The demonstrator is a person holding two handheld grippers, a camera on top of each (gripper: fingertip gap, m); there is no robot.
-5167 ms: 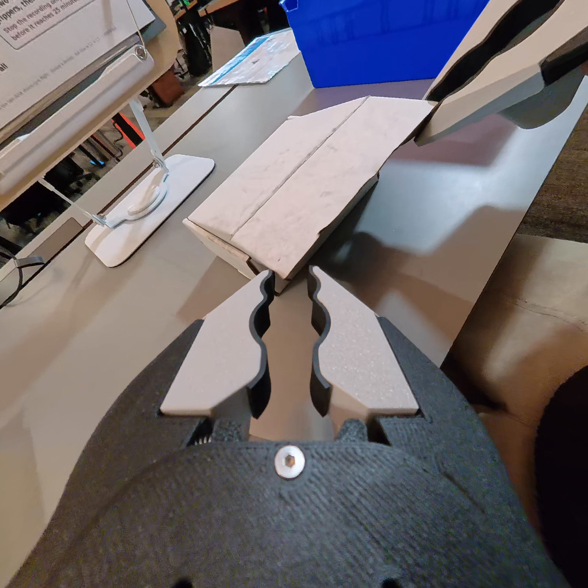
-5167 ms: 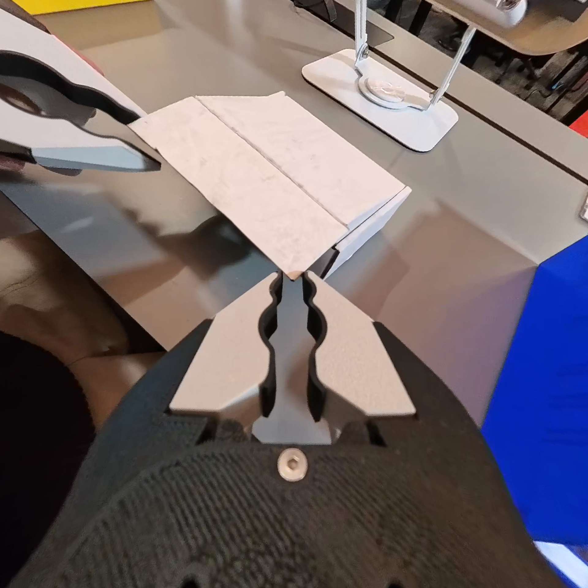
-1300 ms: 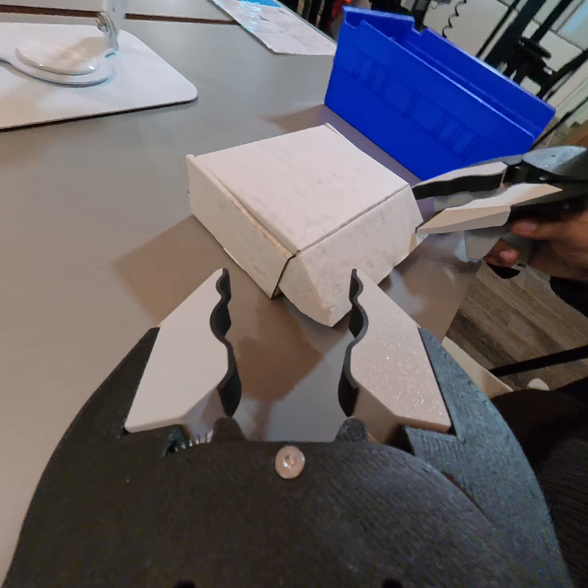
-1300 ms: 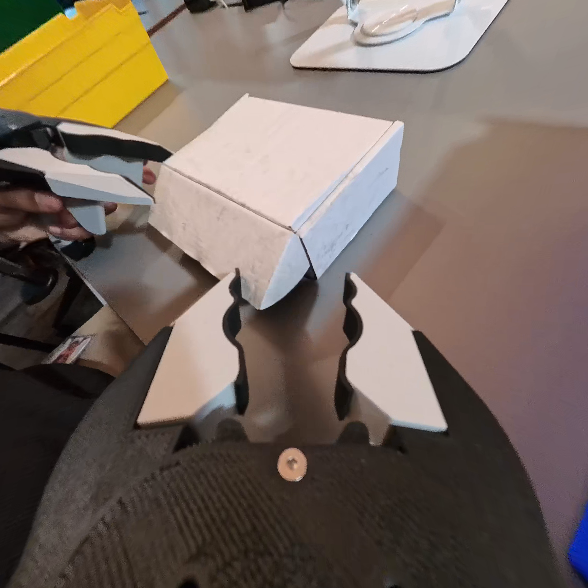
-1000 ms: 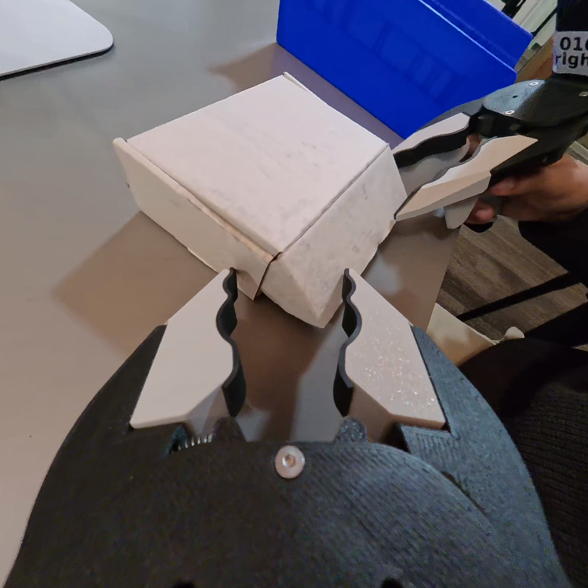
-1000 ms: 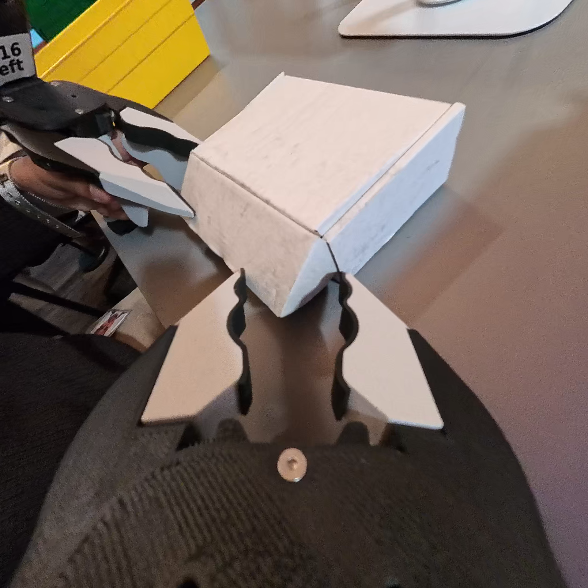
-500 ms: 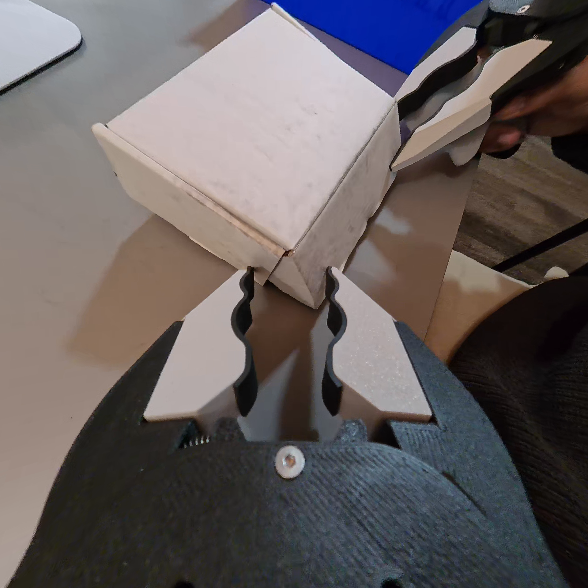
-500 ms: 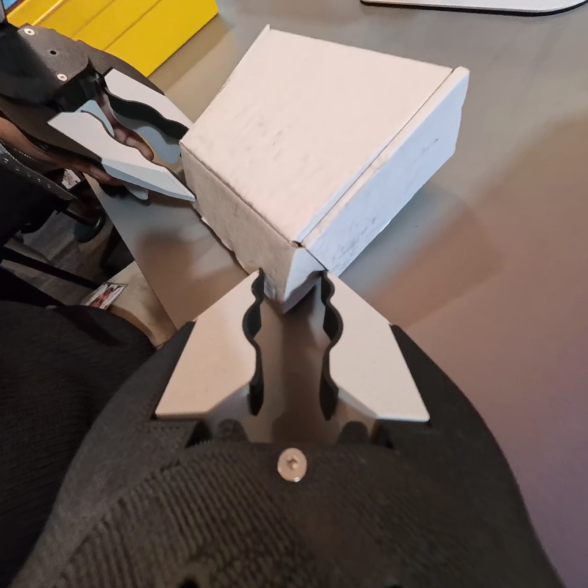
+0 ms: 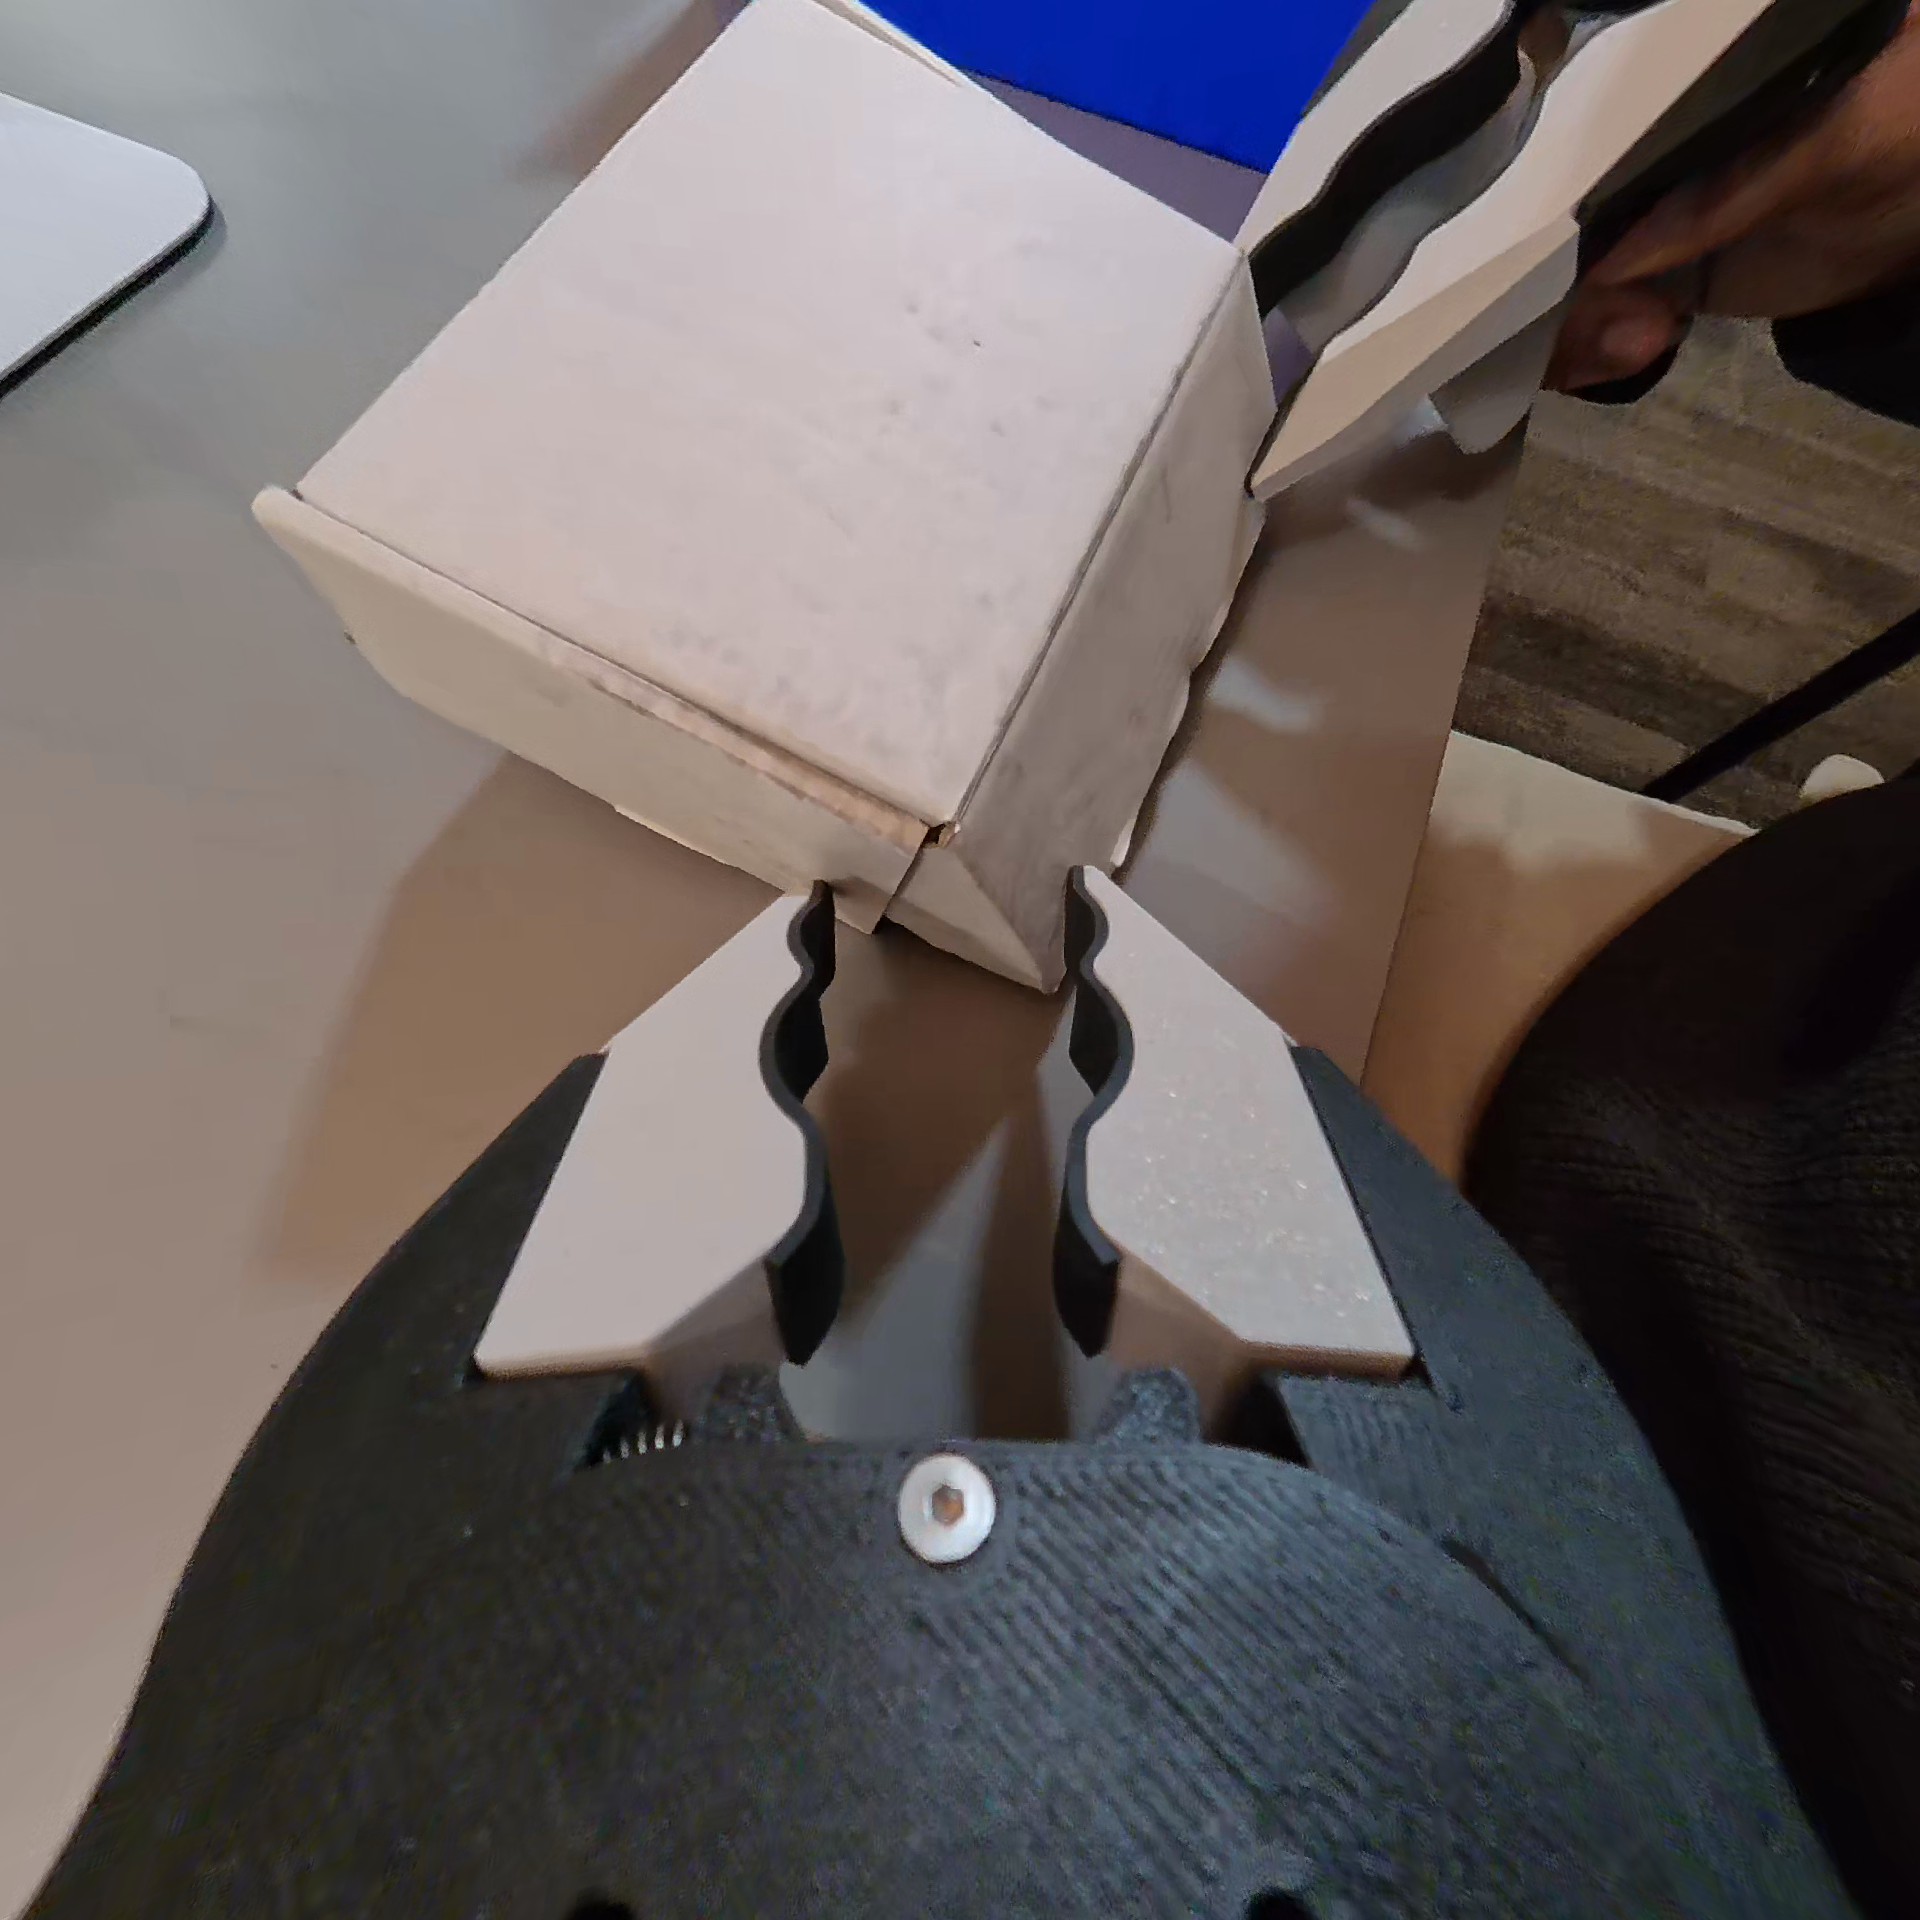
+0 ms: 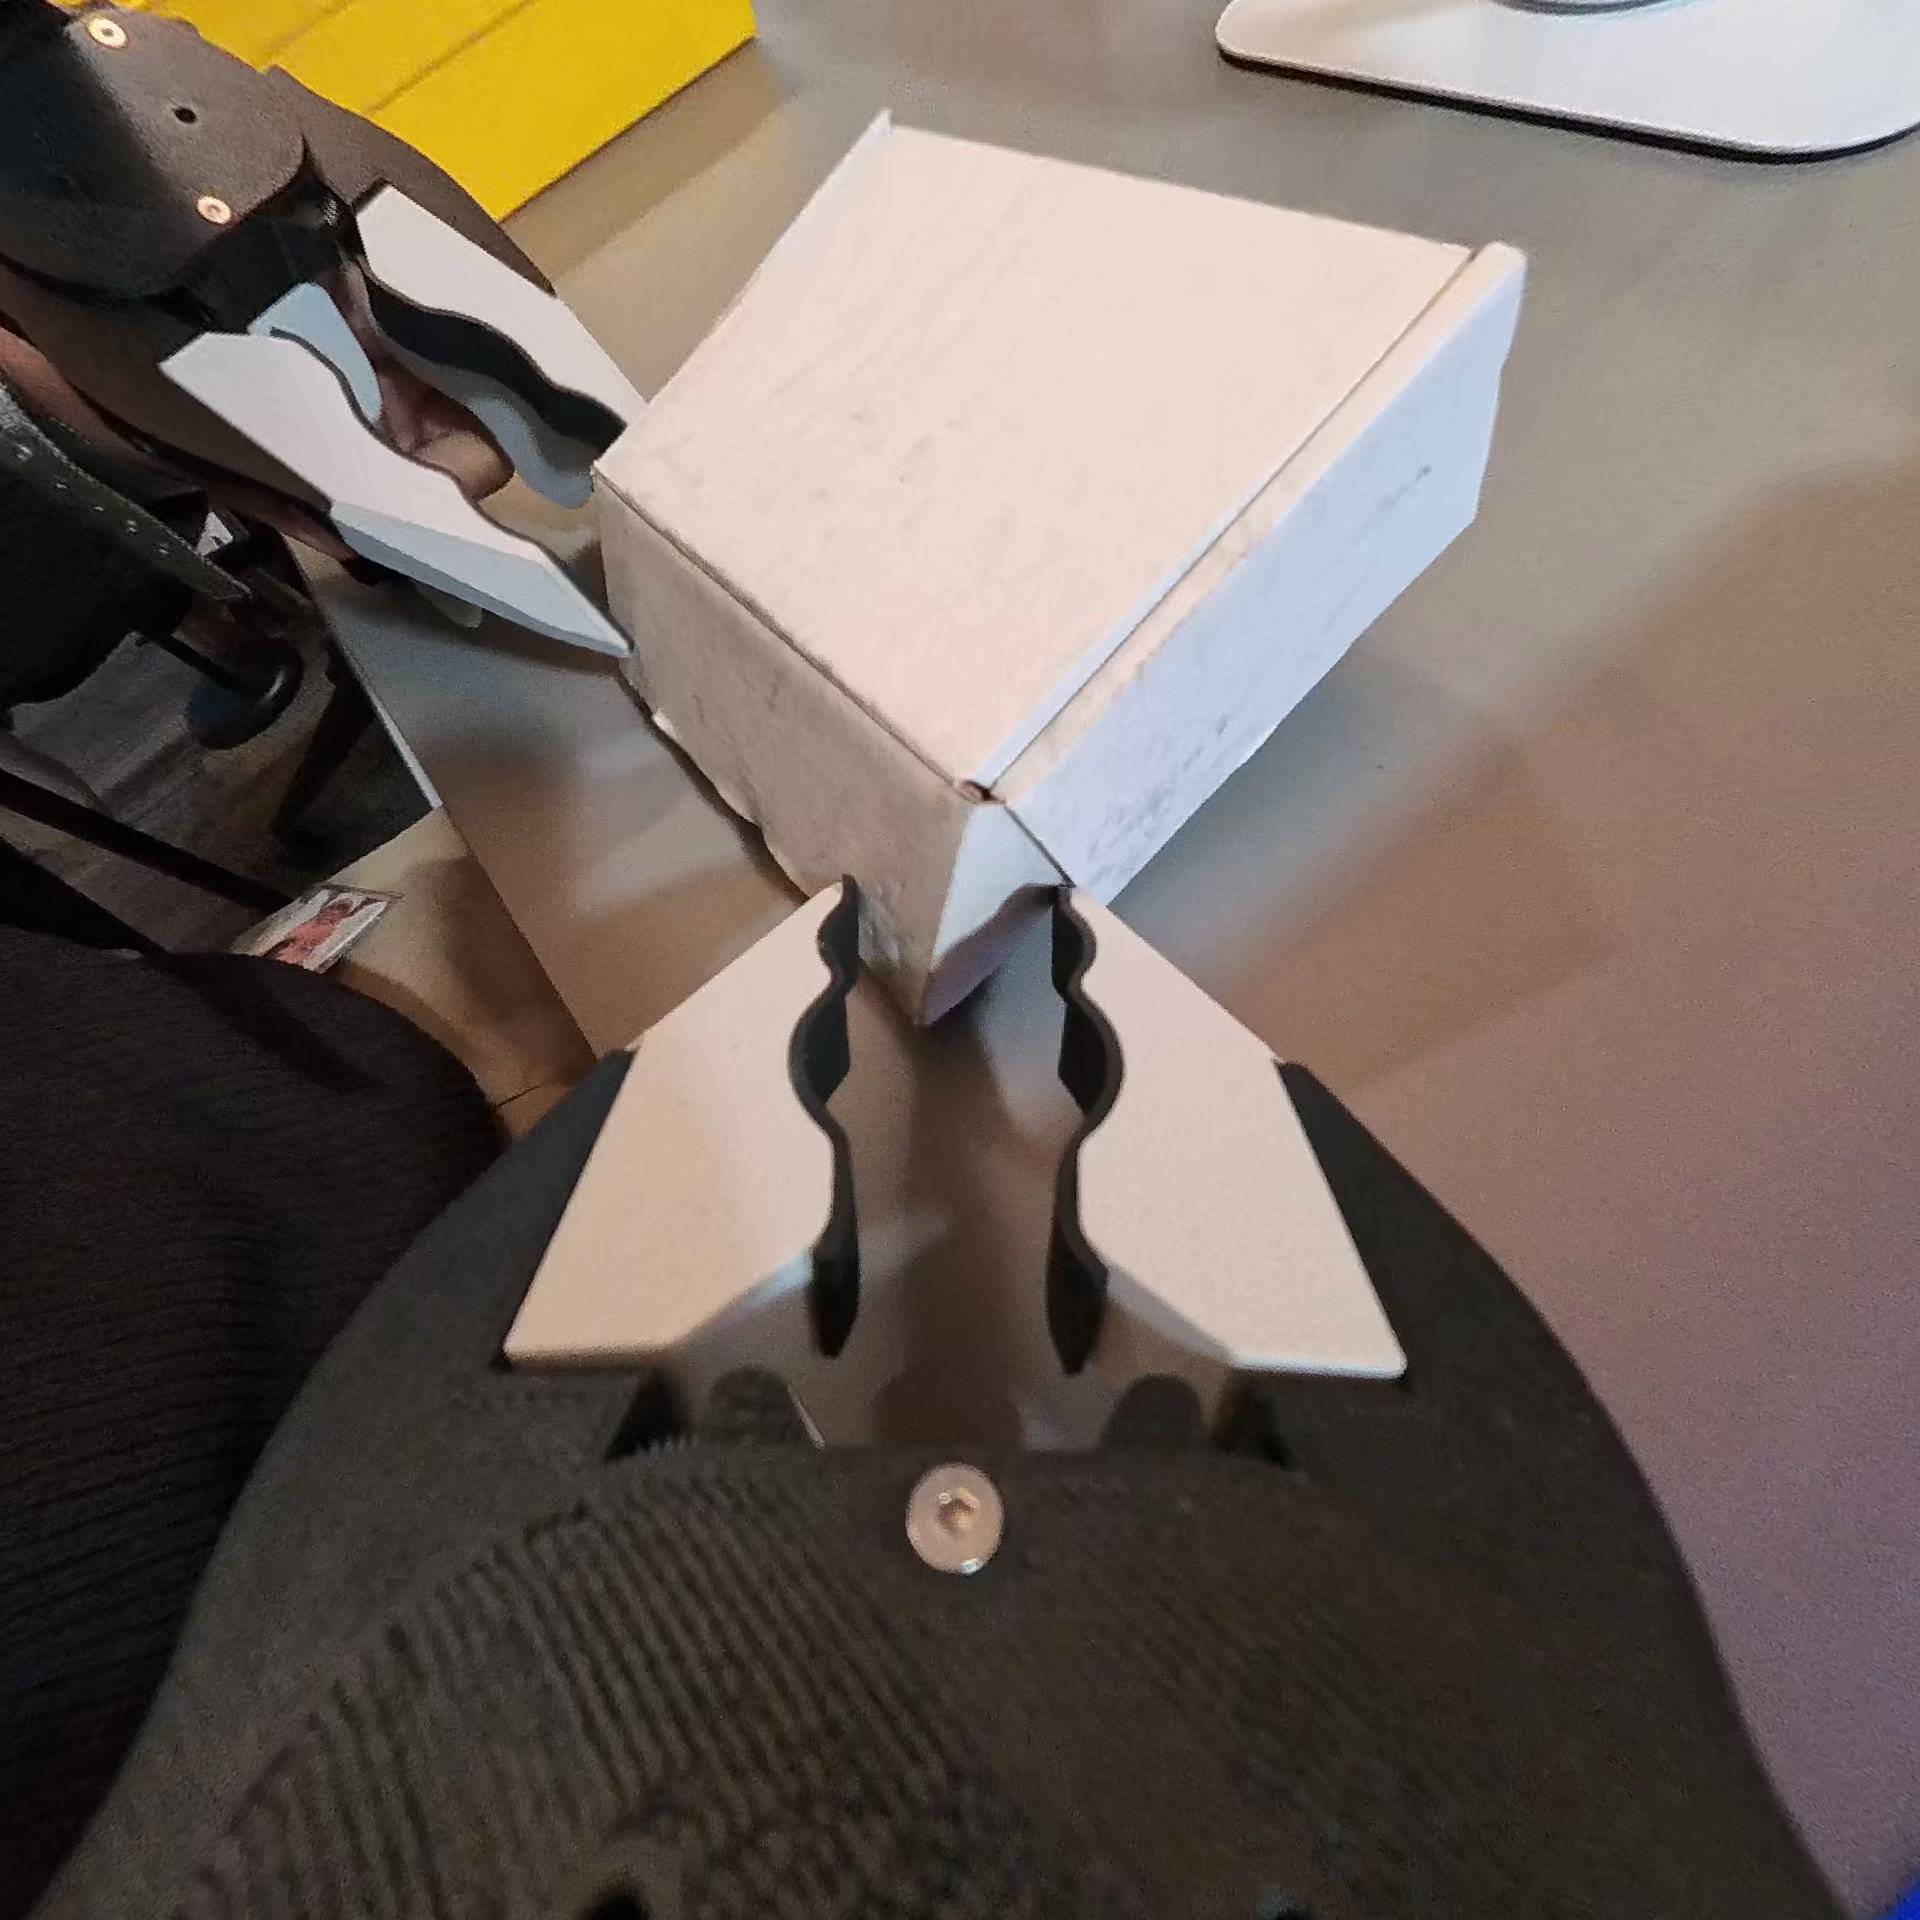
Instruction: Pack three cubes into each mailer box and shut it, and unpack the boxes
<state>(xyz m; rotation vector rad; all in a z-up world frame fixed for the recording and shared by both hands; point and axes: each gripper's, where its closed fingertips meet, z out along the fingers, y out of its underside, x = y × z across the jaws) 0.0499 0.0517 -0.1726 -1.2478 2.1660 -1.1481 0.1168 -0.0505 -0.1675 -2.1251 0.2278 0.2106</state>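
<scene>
A white mailer box (image 9: pixel 810 416) sits with its lid down on the grey table (image 9: pixel 156 831), near the front edge. It also shows in the right wrist view (image 10: pixel 1039 416). My left gripper (image 9: pixel 951 894) is closed on the box's near-left bottom corner, fingertips touching both faces. My right gripper (image 10: pixel 954 909) is closed the same way on the near-right corner. Each gripper shows in the other's view at the opposite corner: the right one (image 9: pixel 1257 374), the left one (image 10: pixel 618 540). No cubes are in view.
A blue bin (image 9: pixel 1122 73) stands just behind the box on the right side. A yellow bin (image 10: pixel 499 94) stands on the left side. A white stand base (image 10: pixel 1610 73) lies farther back on the table. The table's front edge runs close below the box.
The box's lid and front flap came down from open to folded shut. Both grippers moved in to the front corners and narrowed from wide open onto them.
</scene>
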